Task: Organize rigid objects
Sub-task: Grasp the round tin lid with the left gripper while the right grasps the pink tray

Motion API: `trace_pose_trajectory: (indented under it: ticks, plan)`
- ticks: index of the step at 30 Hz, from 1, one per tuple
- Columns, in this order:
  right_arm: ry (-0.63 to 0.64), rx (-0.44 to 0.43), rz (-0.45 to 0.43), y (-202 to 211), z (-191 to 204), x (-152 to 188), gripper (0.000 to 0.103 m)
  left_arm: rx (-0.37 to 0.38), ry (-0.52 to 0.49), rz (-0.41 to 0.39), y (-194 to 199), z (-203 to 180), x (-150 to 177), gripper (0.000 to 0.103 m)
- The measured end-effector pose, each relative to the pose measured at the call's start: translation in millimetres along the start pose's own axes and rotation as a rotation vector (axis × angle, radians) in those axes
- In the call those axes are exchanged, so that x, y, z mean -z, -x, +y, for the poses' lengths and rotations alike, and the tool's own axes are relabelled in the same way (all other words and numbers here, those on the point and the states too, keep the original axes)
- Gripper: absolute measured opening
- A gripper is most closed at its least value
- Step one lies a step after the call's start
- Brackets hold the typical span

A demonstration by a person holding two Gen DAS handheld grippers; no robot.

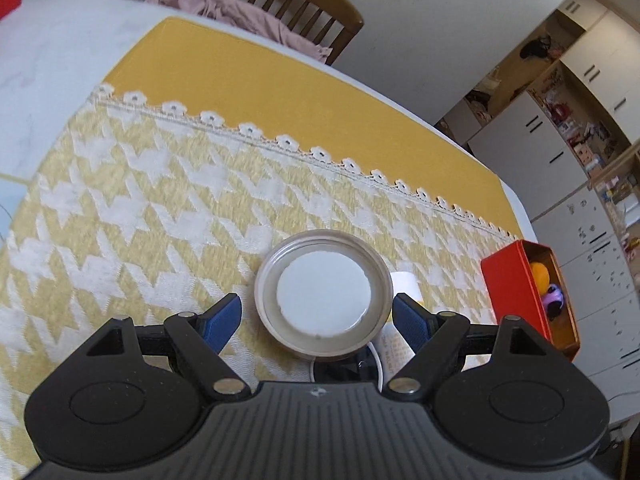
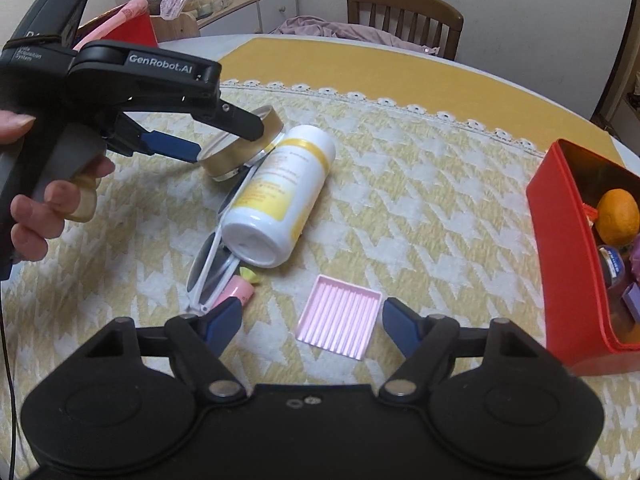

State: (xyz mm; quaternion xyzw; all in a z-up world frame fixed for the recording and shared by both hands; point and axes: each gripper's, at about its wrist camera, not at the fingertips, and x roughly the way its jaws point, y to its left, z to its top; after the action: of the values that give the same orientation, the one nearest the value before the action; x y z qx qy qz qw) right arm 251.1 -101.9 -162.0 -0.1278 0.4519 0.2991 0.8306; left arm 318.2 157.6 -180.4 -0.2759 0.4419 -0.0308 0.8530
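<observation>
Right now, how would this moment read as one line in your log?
left gripper: open, straddling gold lid | right gripper: open, over pink tray | white bottle, sunglasses: on cloth | red box: holds orange

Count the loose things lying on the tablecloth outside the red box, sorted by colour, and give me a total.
White: 2, the bottle and the sunglasses.
Pink: 2, the ridged tray and the small tube.
Gold: 1, the round lid between the left gripper's jaws.
Total: 5.
</observation>
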Motion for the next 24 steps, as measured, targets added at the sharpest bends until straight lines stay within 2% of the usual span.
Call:
trace_pose_trajectory:
  ticks: [10, 15, 20, 24]
  plan:
    - [-0.008, -0.004, 0.019, -12.1, -4.3, -1.1, 0.071, -0.035, 0.016, -0.019, -14.6, -8.7, -5.0, 0.083]
    - [-0.009, 0.007, 0.010, -13.5, -3.6, 1.1, 0.071, -0.081, -0.035, -0.038, -16.0, -19.6, -3.6, 0.083]
    - [-0.010, 0.010, 0.004, -12.0, -2.8, 1.7, 0.069, -0.134, -0.134, -0.068, -16.9, -35.1, 0.7, 0.083]
    - [-0.003, 0.028, -0.002, -11.2, -1.5, 3.0, 0.062, -0.162, -0.126, -0.079, -17.8, -32.5, 1.0, 0.083]
